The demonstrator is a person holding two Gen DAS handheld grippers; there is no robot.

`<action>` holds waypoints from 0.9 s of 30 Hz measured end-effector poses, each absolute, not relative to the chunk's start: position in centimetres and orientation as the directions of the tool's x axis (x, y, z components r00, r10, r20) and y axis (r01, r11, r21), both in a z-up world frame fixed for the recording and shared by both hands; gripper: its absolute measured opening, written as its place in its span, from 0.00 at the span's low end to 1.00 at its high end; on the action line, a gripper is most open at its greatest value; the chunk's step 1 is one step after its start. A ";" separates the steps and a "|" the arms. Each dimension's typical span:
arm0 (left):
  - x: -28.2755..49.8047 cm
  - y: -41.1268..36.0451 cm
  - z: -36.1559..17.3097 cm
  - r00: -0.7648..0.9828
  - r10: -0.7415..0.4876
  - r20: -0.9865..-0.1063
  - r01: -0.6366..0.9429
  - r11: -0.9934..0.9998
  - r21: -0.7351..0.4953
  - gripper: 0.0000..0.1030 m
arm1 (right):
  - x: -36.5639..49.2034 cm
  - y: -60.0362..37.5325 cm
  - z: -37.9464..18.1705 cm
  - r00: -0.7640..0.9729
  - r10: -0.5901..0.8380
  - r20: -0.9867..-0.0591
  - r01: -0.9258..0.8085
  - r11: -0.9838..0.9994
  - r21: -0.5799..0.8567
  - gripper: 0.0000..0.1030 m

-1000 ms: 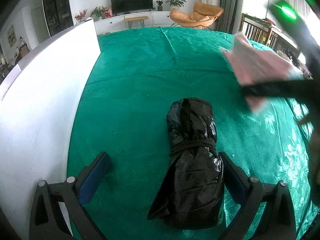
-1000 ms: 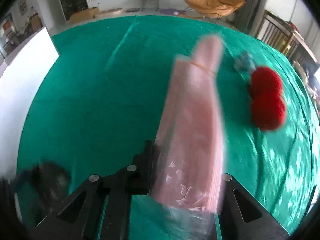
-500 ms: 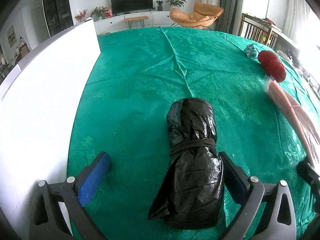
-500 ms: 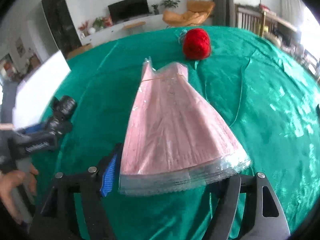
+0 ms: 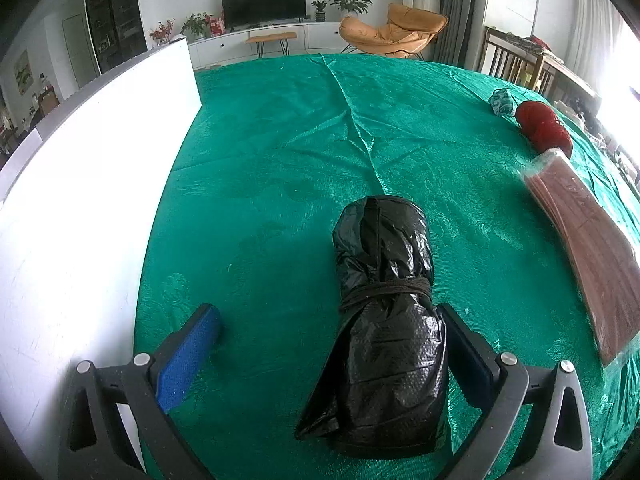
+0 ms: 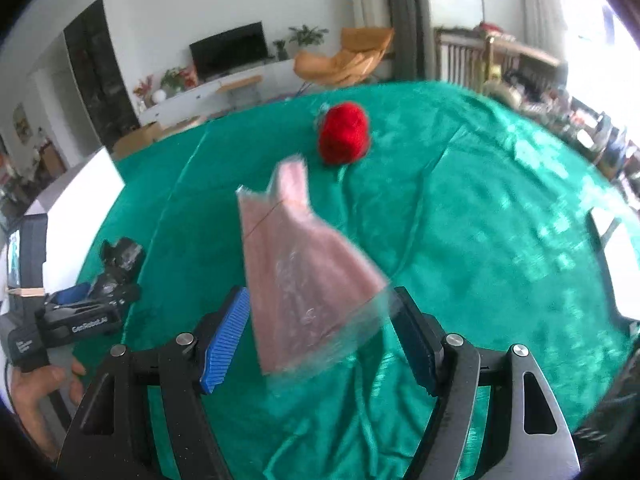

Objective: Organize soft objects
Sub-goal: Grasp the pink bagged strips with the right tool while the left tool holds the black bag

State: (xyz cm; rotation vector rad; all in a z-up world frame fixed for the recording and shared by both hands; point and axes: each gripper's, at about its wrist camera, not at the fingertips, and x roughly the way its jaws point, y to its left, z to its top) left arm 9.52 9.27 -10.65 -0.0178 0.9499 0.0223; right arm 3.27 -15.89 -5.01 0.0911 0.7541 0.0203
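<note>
Currently my left claw (image 5: 328, 354) stands with its jaws apart. The black plastic bag bundle (image 5: 386, 312), tied round the middle with cord, lies on the green tablecloth (image 5: 280, 168) between them, against the right finger and clear of the blue-padded left finger (image 5: 188, 356). My right claw (image 6: 320, 340) also stands apart. The pink bag stack (image 6: 298, 268) lies between its fingers and extends ahead; contact cannot be determined. The red yarn ball (image 6: 343, 133) sits farther ahead.
</note>
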 end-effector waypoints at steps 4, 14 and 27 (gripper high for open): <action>9.5 9.3 -10.6 0.582 0.011 -0.813 -0.027 1.000 -0.005 1.00 | 4.3 -15.6 -3.5 0.740 0.014 -0.673 -0.010 1.000 0.010 0.73; 9.5 9.3 -10.6 0.581 0.010 -0.814 -0.026 1.000 -0.006 1.00 | 12.9 -12.4 -8.5 0.482 -0.023 -0.876 -0.168 0.979 -0.118 0.74; 6.3 10.3 -6.5 0.597 -0.249 -0.763 0.018 0.955 -0.297 0.36 | 11.6 -15.4 -3.0 0.495 0.227 -0.838 -0.113 0.974 0.196 0.17</action>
